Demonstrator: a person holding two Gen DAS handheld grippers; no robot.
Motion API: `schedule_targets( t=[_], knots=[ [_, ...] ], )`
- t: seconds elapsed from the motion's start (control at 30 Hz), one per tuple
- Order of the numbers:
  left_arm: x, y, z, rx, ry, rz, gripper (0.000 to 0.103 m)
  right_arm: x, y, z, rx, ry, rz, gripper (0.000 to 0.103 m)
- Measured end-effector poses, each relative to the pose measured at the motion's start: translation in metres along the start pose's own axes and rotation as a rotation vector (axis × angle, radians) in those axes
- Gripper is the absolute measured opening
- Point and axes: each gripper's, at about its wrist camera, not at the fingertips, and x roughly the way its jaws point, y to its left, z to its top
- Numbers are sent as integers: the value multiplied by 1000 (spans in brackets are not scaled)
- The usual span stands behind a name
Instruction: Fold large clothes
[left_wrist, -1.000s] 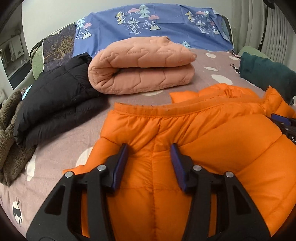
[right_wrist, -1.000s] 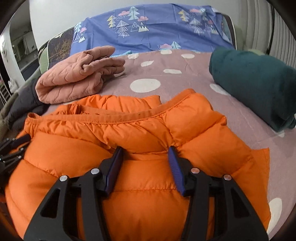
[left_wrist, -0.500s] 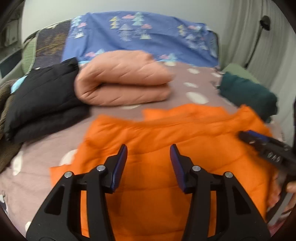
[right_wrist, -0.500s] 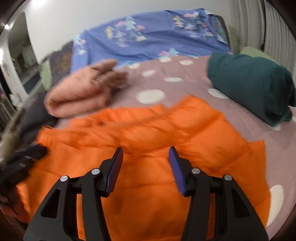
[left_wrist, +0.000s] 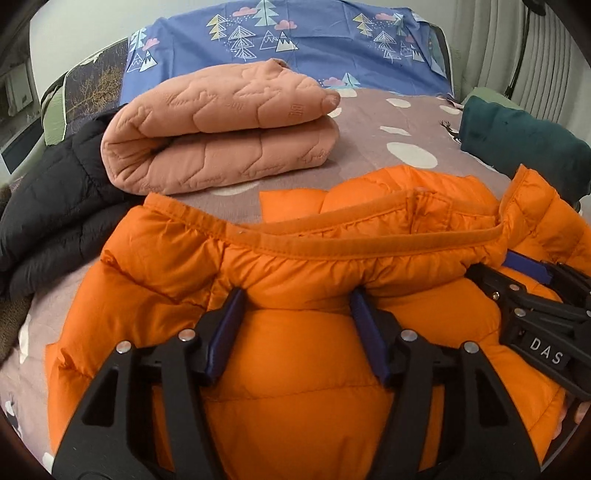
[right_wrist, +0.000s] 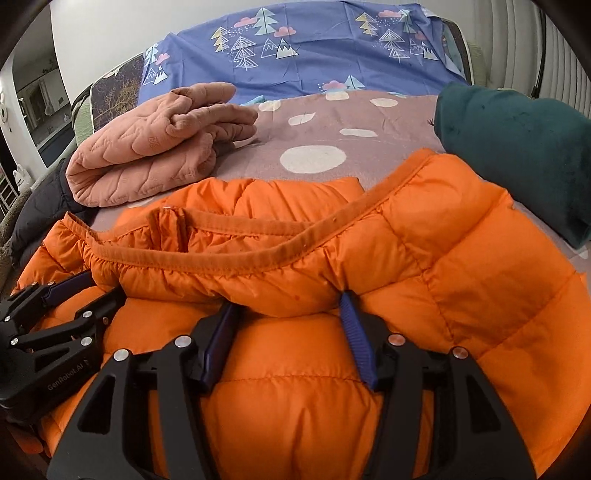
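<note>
An orange puffer jacket (left_wrist: 295, 369) lies on the bed (left_wrist: 369, 122) at its near edge, filling the lower half of both wrist views. Its shell is smooth, slightly glossy fabric, quilted into plump horizontal tubes, and a matte ribbed binding runs along the puckered hem that faces the far edge of the bed.

The left gripper (left_wrist: 295, 310) comes in low from the near edge, its black frame with silver rivets lying over the jacket. Its blue ribbed fingers (left_wrist: 225, 328) stand wide apart, pressed into the padding on either side of a bulging fold, with the tips tucked under the gathered hem. The right gripper (right_wrist: 288, 314) sits the same way beside it, toward the right edge of the bed, fingers (right_wrist: 354, 332) spread wide and sunk into the padding. Neither pair has closed on the cloth.

In the left view, white letters "DAS" show on the side of the right gripper's body. In the right view, the left gripper's body reads "GenRobot.AI".

Beyond the jacket, a salmon quilted jacket (left_wrist: 221, 133) with wavy stitching lies folded in a thick bundle toward the far left of the bed. A black puffer jacket (left_wrist: 51, 206) is just beside it at the left edge. A dark teal fleece bundle (right_wrist: 517, 147) lies at the right edge. The bed cover is mauve with pale spots, and a blue sheet (right_wrist: 314, 51) printed with trees and mountains covers the far end.
</note>
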Motion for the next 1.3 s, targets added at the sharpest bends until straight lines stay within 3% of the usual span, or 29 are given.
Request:
schedule_targets(
  t=[0.27, 0.37, 0.47, 0.53, 0.6, 0.73, 0.83, 1.0, 1.13, 1.23, 1.3],
  knots=[
    [-2, 0, 0, 3, -1, 5, 62, -10, 6, 0, -33, -4, -32, 57],
    [-27, 2, -2, -6, -8, -20, 57, -44, 0, -6, -15, -48, -9, 57],
    [-68, 5, -11, -5, -72, -98, 57, -68, -11, -14, 8, -83, -21, 58],
    [-73, 5, -17, 6, -66, -81, 58, -62, -20, -21, 28, -58, -35, 59],
    [-52, 4, -23, 3, -1, -55, 63, -45, -20, -28, 0, -39, -56, 60],
    [-36, -8, -30, 47, -28, 0, 64, -35, -9, -31, -54, -52, -129, 62],
    [-35, -14, -29, 75, -25, 34, 64, -37, -10, -30, -62, -48, -123, 62],
    [-62, -6, -31, 45, -23, 21, 63, -84, -17, -35, -36, -115, -137, 62],
    [-108, 5, -43, 57, -101, 26, 64, -121, -34, -51, -31, -172, -170, 62],
    [-122, 17, -58, 64, -119, 61, 67, -104, -58, -67, -11, -98, -215, 62],
    [-98, 28, -69, 47, -36, 95, 69, -82, -71, -75, 3, -60, -173, 64]
  ],
)
